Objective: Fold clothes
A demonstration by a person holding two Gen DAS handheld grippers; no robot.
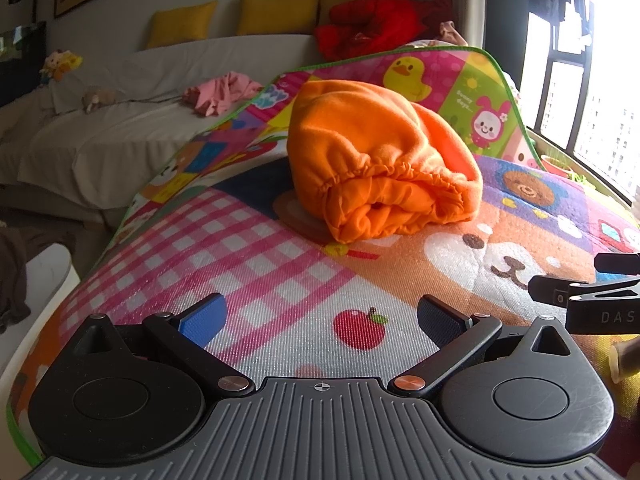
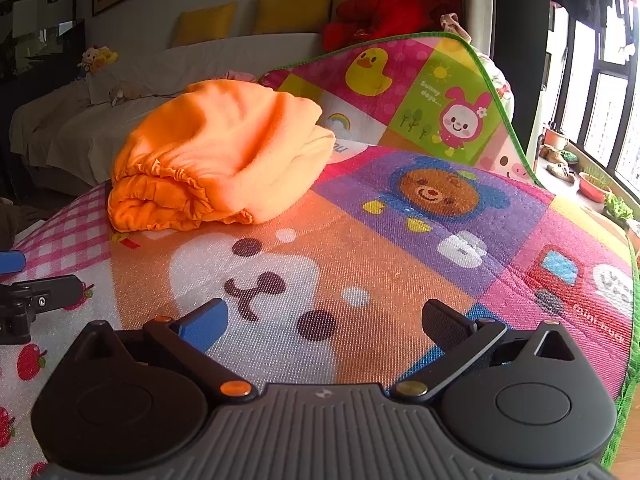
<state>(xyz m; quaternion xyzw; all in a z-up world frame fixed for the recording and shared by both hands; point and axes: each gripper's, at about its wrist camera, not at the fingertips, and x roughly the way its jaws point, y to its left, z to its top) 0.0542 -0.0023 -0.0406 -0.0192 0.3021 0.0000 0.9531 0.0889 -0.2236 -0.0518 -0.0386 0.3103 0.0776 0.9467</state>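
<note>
Orange garment (image 1: 380, 160), folded into a bundle w/ elastic hem facing out, sits on play mat (image 1: 280, 292) ahead of both grippers. Left gripper (image 1: 320, 320) & right gripper (image 2: 326, 322): jaws wide apart, holding nothing, hovering over mat.

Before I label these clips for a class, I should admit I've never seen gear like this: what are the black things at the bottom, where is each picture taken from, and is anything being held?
There is no robot here. A person holds a two-finger tool in each hand, and each tool carries a wide-angle camera looking forward along its fingers. One picture comes from the left gripper, the other from the right gripper. The black parts at the bottom are the tools themselves. Both grippers are open and hold nothing. Ahead of them a folded orange garment with an elastic hem lies on a colourful cartoon play mat. Each camera also catches the other tool at the picture's edge. Behind are a sofa with yellow cushions and a window.
</note>
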